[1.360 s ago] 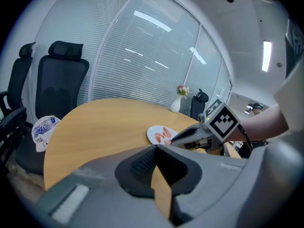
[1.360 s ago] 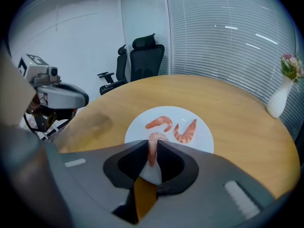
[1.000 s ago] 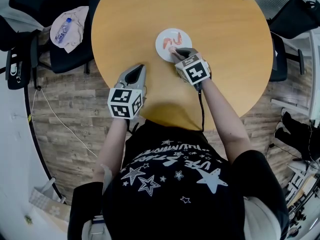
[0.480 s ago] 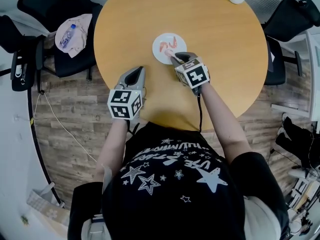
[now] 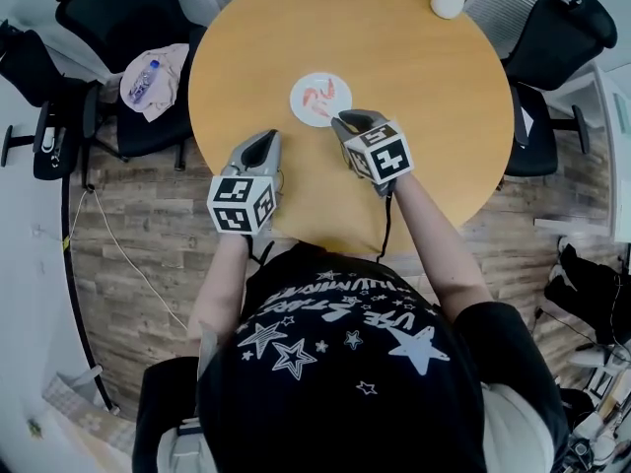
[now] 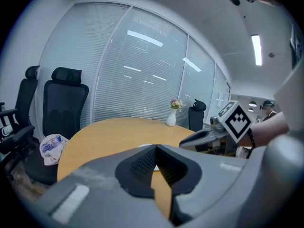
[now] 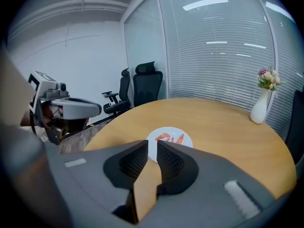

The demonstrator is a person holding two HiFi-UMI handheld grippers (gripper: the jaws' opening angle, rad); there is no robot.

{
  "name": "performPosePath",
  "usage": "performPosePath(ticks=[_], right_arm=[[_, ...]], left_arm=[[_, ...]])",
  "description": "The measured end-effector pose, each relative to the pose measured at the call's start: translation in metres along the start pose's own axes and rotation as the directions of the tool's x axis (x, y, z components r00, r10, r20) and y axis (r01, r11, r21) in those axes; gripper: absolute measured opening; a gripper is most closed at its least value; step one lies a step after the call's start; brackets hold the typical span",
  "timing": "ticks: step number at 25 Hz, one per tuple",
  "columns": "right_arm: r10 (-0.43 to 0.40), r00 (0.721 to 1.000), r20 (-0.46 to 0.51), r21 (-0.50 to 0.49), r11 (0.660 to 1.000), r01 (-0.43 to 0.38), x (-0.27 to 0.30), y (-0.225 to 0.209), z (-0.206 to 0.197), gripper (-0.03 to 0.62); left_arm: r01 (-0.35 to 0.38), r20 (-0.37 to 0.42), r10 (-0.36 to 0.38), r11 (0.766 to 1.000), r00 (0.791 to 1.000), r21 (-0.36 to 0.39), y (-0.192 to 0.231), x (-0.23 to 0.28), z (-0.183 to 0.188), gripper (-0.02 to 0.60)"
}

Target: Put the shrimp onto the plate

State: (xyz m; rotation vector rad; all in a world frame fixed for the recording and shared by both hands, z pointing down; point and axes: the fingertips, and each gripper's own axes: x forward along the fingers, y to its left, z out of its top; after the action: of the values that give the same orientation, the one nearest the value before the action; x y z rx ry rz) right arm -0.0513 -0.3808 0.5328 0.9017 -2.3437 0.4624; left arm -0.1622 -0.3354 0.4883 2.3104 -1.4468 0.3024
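Orange-pink shrimp [image 5: 317, 94] lie on the white plate [image 5: 304, 109], on the round wooden table [image 5: 424, 67]. We log the right gripper [image 5: 342, 121] with its jaws a narrow slit apart, nothing between them, and the plate just ahead of its tips. Left gripper [image 5: 264, 142]: jaws pressed together, empty, plate ahead to its right. A white vase [image 5: 448, 1] stands far beyond the right gripper.

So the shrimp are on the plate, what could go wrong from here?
The right gripper hovers right by the plate; a careless move could bump it and spill the shrimp. The vase stands near the far edge of the table, so a wide swing might tip it.
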Motion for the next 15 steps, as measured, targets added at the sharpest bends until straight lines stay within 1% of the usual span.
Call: performPosePath(ticks=[5,10,12,15], right_arm=[[0.047,0.998,0.039,0.010,0.999,-0.047,-0.032,0.015,0.000,0.057],[0.036,0.998,0.060,-0.006,0.999,-0.036,-0.061,0.019,-0.008,0.023],[0.039,0.997,0.068,0.004,0.999,-0.039,-0.072,0.020,-0.011,0.006],[0.044,0.995,0.087,0.022,0.999,-0.046,-0.090,0.022,-0.017,0.003]], left_arm=[[-0.007,0.013,0.007,1.000,1.000,0.001,-0.024,-0.014,-0.001,0.002],[-0.011,0.019,0.012,1.000,1.000,-0.003,-0.050,-0.025,-0.006,0.002],[-0.009,0.021,0.009,1.000,1.000,0.001,-0.060,-0.030,-0.007,0.002],[-0.007,0.022,0.007,1.000,1.000,0.009,-0.075,-0.036,-0.009,0.002]])
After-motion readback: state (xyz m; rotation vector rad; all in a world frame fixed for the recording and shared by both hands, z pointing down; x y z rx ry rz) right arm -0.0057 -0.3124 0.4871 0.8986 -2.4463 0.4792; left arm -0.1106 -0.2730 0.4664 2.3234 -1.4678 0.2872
